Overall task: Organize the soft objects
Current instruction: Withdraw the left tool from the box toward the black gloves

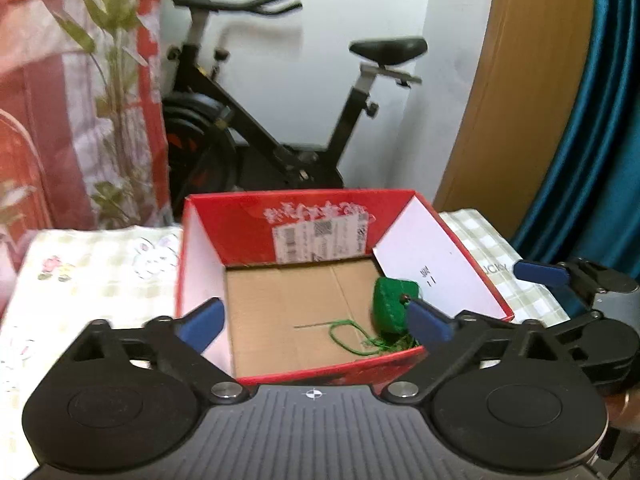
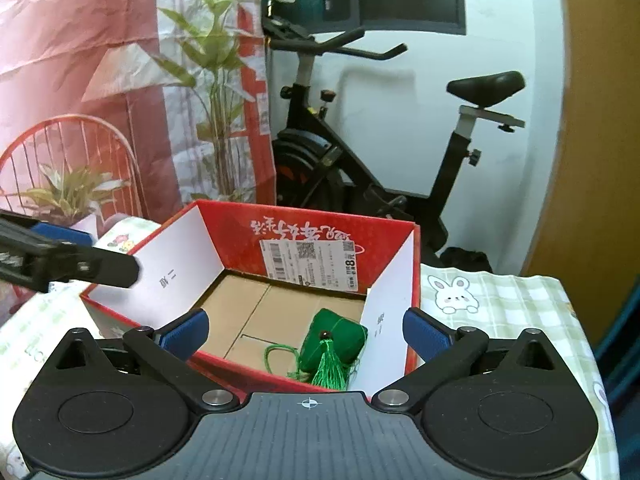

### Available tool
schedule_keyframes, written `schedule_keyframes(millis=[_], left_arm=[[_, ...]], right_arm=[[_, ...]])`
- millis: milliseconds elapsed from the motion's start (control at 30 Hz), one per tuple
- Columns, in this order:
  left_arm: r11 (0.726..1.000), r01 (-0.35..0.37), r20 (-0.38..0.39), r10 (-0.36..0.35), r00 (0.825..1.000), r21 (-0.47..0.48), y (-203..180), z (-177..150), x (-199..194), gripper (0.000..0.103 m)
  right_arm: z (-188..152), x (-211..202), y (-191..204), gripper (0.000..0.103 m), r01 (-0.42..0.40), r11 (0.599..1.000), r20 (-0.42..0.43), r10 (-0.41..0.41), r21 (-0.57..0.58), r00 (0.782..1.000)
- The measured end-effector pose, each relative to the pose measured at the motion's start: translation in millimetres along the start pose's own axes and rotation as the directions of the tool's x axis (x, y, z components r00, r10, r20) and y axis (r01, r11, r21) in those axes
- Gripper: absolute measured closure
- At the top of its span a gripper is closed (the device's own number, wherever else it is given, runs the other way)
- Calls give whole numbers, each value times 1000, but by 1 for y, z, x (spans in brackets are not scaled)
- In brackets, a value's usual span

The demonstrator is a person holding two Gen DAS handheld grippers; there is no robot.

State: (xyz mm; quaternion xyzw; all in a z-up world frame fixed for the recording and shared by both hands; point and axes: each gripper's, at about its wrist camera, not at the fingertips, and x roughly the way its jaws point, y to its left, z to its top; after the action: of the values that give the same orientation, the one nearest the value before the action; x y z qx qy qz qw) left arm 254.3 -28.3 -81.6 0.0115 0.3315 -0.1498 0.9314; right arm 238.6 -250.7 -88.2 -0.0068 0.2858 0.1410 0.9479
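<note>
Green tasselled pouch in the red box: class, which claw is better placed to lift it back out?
Probably the right claw: the green tasselled pouch sits almost centred between its open fingers. From the left claw, it lies off beside one finger, in the red box's far corner.

The right gripper (image 2: 306, 330) stands with its blue-padded jaws spread wide and nothing between them, above the near edge of an open red cardboard box with white inner flaps (image 2: 240, 236). A green fabric pouch with a bead and green tassel (image 2: 334, 340) lies on the box's brown floor, near the right flap, its green cord looped beside it. The box sits on a table covered by a green checked cloth with rabbit prints (image 2: 500, 300). The left gripper (image 2: 68, 256) reaches in from the left. A black exercise bike (image 2: 360, 168) stands behind.
</note>
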Motion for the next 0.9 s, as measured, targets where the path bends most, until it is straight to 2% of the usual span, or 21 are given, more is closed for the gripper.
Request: schedule_keyframes(millis=[200,500,767,900], left_arm=[[998,-65,34,64,997,15,-1,-16,-31,0],[995,-97,35,97,995,-11,7,-46,-72,0],[991,-130,40,131,991,-32,11,-74,-105,0],[987,-157,39,158,987,-36,8,-86,-114,0]], right_arm=[[-7,-29,9,0,37,999,41,-38,20,998],[-30,-78,34,0,43,999,103,-45,24,994],[-59,-109,46,0,39,997,110,-46,71,993],[-76,-116,50,0,49,996,79,-55,76,995]])
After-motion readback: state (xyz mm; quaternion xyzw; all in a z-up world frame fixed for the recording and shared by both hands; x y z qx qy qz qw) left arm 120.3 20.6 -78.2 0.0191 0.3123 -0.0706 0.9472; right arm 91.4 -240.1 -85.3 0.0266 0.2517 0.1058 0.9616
